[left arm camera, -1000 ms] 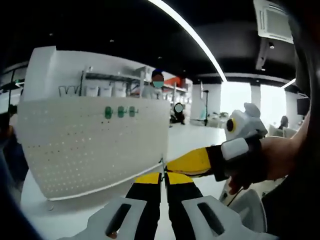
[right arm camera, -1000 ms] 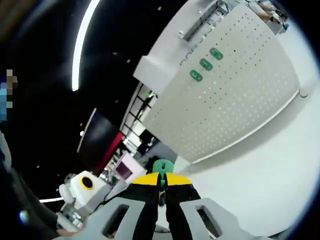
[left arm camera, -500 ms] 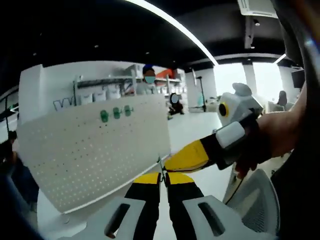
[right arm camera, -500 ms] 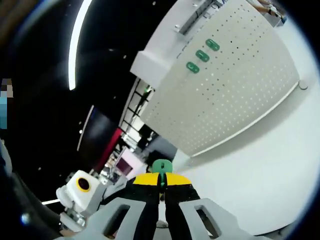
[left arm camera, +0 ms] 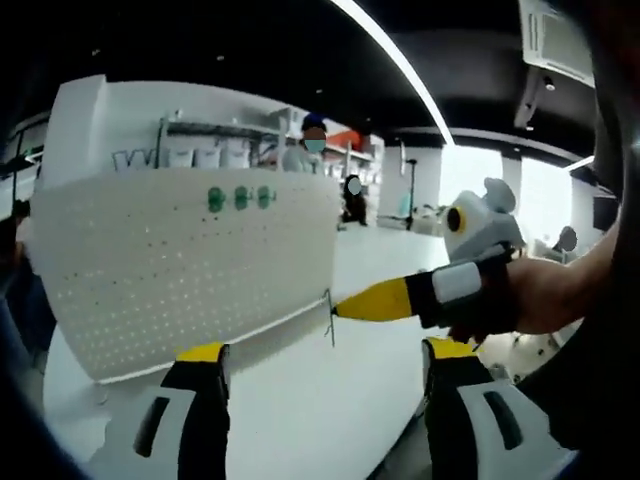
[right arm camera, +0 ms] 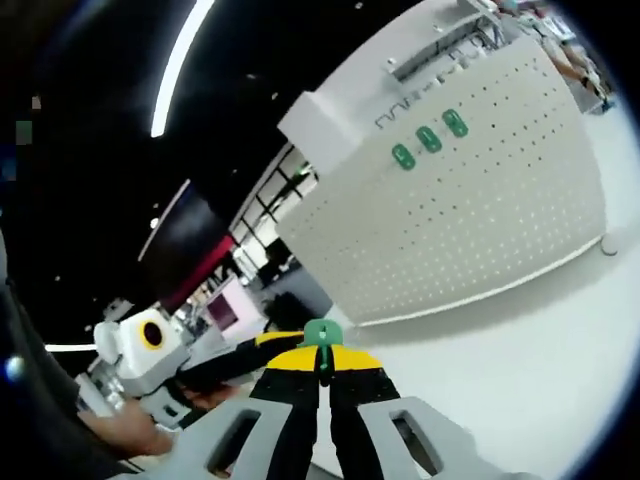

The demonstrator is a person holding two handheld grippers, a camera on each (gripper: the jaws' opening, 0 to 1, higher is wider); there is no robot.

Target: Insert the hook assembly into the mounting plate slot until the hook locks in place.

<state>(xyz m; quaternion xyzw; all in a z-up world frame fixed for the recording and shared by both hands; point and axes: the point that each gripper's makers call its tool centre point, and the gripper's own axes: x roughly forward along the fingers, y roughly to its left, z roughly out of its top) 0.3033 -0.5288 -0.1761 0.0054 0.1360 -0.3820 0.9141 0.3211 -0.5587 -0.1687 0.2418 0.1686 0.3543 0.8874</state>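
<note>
A white pegboard mounting plate (left arm camera: 180, 270) stands upright on the white table, with three green hooks (left arm camera: 240, 198) near its top edge. In the left gripper view my left gripper (left arm camera: 325, 350) is open, its jaws wide apart with nothing between them. My right gripper (left arm camera: 345, 308) reaches in from the right, held by a hand, with a thin wire hook (left arm camera: 330, 322) hanging from its yellow tips. In the right gripper view my right gripper (right arm camera: 322, 358) is shut on the hook's green head (right arm camera: 322, 333), well short of the pegboard (right arm camera: 470, 220) and its green hooks (right arm camera: 428, 140). The left gripper (right arm camera: 150, 345) shows at lower left.
The white table (left arm camera: 300, 400) stretches in front of the pegboard. A white shelf unit (left arm camera: 200, 160) stands behind the board, with people further back in the room. A small round foot (right arm camera: 609, 247) sits at the pegboard's lower corner.
My left gripper has opened and let go of the hook, its jaws spreading wide. The right gripper keeps hold of the hook. Both views have shifted slightly.
</note>
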